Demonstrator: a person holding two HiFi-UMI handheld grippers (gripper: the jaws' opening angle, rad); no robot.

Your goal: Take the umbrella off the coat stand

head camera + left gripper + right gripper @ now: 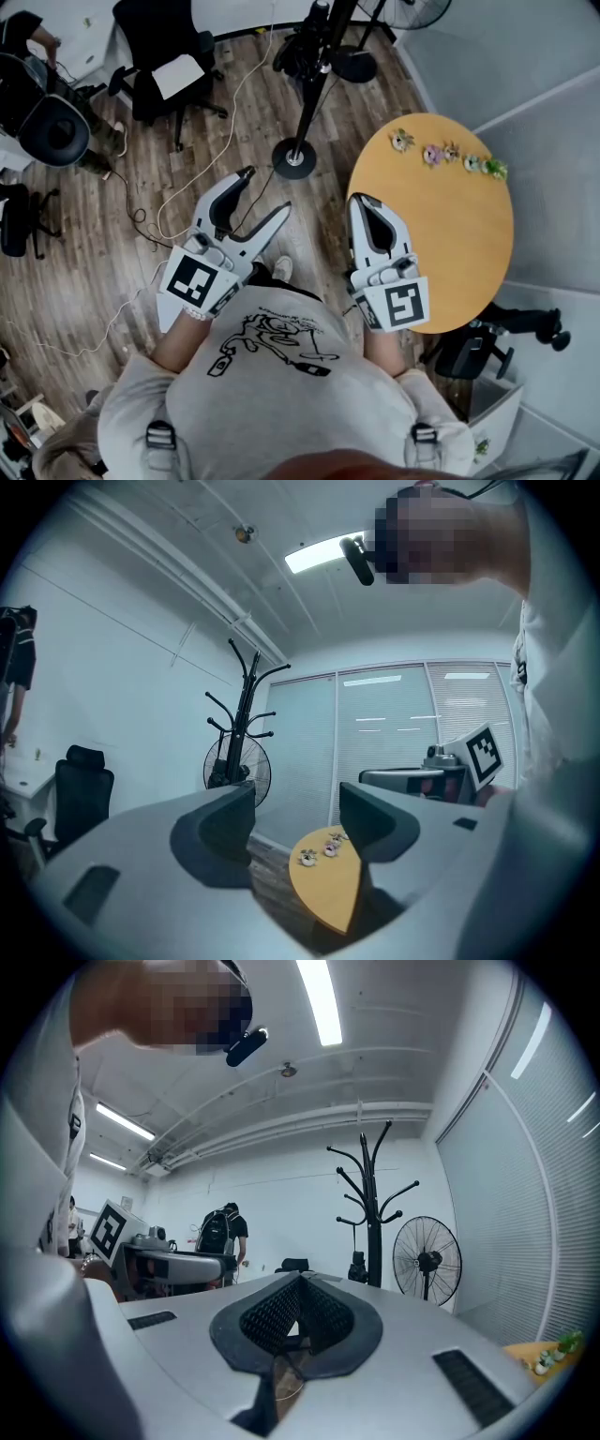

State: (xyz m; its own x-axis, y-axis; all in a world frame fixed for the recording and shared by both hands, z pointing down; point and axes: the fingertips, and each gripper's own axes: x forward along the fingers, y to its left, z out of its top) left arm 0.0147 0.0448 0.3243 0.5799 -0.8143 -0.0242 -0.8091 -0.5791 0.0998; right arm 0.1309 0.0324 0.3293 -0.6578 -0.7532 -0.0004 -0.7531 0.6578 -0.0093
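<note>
The umbrella (359, 1266) looked to be the dark folded bundle hanging low on the coat stand (374, 1206), well ahead of both grippers. Probably light, with soft fabric (likely slippery), so its stiff handle seemed the better hold. The left gripper (295, 819) stood half open, empty; the right gripper (300, 1283) was closed, empty

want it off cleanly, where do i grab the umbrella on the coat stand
Likely its short dark body: the umbrella hangs upright beside the coat stand pole, so come level from its free side, left in the right gripper view.
</note>
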